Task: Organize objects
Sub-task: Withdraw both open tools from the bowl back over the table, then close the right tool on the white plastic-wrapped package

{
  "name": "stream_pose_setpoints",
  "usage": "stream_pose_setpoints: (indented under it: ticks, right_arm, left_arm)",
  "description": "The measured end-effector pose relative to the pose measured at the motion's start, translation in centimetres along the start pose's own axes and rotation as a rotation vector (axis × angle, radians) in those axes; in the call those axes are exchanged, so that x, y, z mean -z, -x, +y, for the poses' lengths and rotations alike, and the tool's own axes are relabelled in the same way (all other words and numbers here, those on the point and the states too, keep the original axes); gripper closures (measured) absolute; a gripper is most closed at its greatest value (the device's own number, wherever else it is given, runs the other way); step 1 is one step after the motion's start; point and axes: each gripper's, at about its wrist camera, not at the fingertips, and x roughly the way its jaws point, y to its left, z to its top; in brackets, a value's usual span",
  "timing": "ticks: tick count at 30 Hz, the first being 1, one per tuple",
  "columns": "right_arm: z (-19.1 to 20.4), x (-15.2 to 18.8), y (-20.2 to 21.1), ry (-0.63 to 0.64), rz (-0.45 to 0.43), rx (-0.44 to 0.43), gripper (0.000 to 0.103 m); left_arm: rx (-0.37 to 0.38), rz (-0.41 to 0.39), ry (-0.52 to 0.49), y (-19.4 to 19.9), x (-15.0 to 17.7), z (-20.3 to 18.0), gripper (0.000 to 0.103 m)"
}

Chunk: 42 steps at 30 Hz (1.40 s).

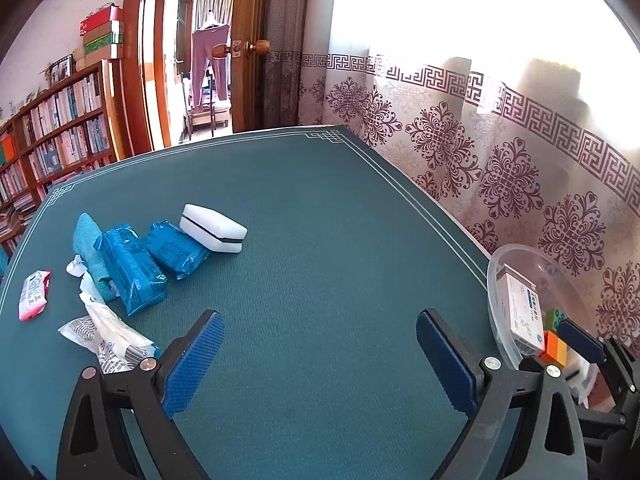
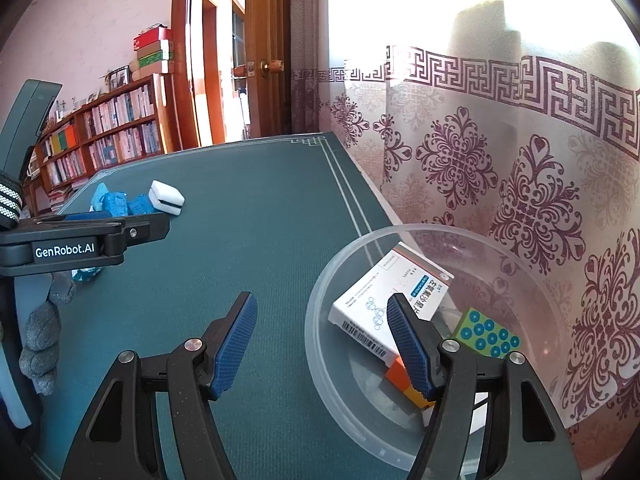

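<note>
My left gripper [image 1: 320, 334] is open and empty over the green table mat [image 1: 320, 240]. Ahead on its left lie a white sponge block with a black stripe [image 1: 213, 229], two blue packets [image 1: 132, 270], a teal cloth [image 1: 86, 232], crumpled white wrappers [image 1: 106, 334] and a pink-white packet [image 1: 34, 294]. My right gripper [image 2: 322, 316] is open and empty at the near rim of a clear plastic bowl [image 2: 320, 344]. The bowl holds a white medicine box [image 2: 372, 304], an orange box [image 2: 400, 376] and a green box with blue dots [image 2: 486, 334]. The bowl also shows in the left wrist view [image 1: 520, 256].
A patterned curtain [image 2: 520, 200] hangs along the table's right edge, right behind the bowl. A bookshelf [image 1: 60, 132] and an open wooden door [image 1: 248, 60] lie beyond the far edge. The left gripper's body [image 2: 80, 240] crosses the right wrist view at left.
</note>
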Motion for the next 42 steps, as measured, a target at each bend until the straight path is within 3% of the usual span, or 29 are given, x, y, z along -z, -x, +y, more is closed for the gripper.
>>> stream_pose_setpoints:
  ticks: [15,25,33,42]
  right_arm:
    - [4.5,-0.6,-1.8,0.039,0.079,-0.212,0.031]
    - [9.4,-1.9,-4.2,0.104,0.121,-0.309,0.031]
    - [13.9,-3.2,-5.6,0.139,0.128,-0.39,0.03]
    - [19.8,-5.2,-8.0,0.204,0.143,-0.483,0.03]
  left_arm:
    - [-0.078,-0.035,0.091,2.0,0.5,5.5,0.004]
    - [-0.191,-0.086,0.205,4.1,1.1,11.6,0.002]
    - [-0.315,-0.081,0.278,5.4,1.5,17.2,0.002]
    - [-0.383,-0.086,0.39,6.6,2.0,22.1,0.002]
